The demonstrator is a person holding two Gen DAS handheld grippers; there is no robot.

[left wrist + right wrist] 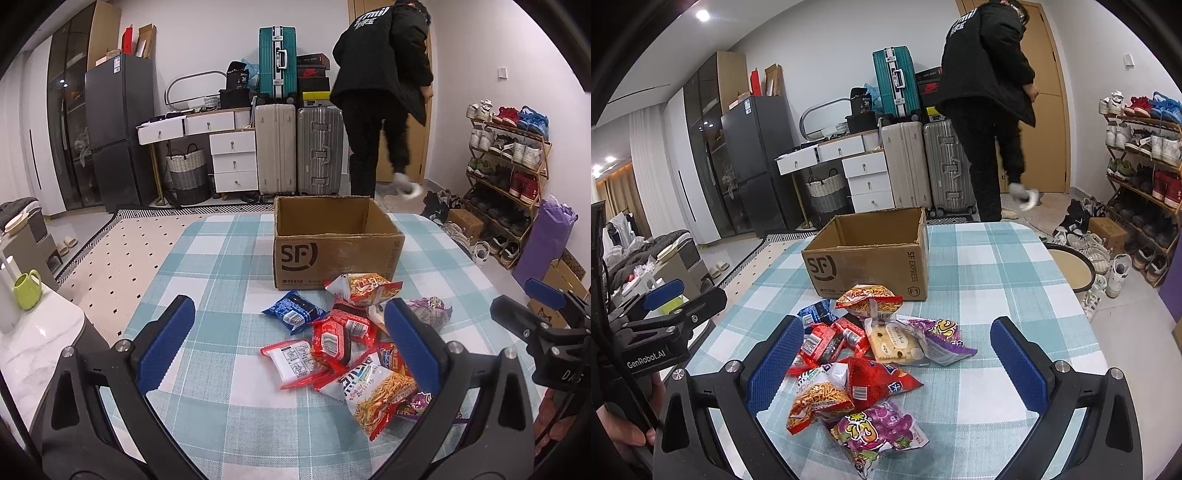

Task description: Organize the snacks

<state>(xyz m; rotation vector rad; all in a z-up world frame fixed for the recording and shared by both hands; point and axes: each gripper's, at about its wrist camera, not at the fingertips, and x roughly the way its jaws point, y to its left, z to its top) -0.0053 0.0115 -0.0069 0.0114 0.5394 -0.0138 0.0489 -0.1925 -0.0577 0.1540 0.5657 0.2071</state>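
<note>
**Fingers wide, nothing picked yet**

Fingers of both my grippers stood spread wide with nothing between them. My left gripper (291, 343) hung over the near left of the heap, and my right gripper (905, 365) over its near right; each showed at the edge of the other's view.

From largest to smallest: the table (221, 258), under a blue-and-white check cloth, carried everything. Toward its far side sat the box (332, 251), open at the top and, as far as I could see inside, empty. The snacks (864, 354) lay in one loose heap on the cloth just in front of the box, the farthest packet close against its front wall. Among them were two noodle bags (820, 398), two purple bags (882, 432), a pale biscuit pack (892, 341), several red packets (332, 339) and one blue packet (295, 312) at the left edge. Many overlapped.

I judged the job to be at its very start: no packet was in the box, none was gripped. The next move, as I saw it, called for picking one packet that lay clear on top or at the edge. The blue one suited my left, a purple bag my right. I would need to close on a seam or a puffed body, without crushing it, then lift it over the box wall.

Behind the table a person in black stood by the door, apart from the work.
</note>
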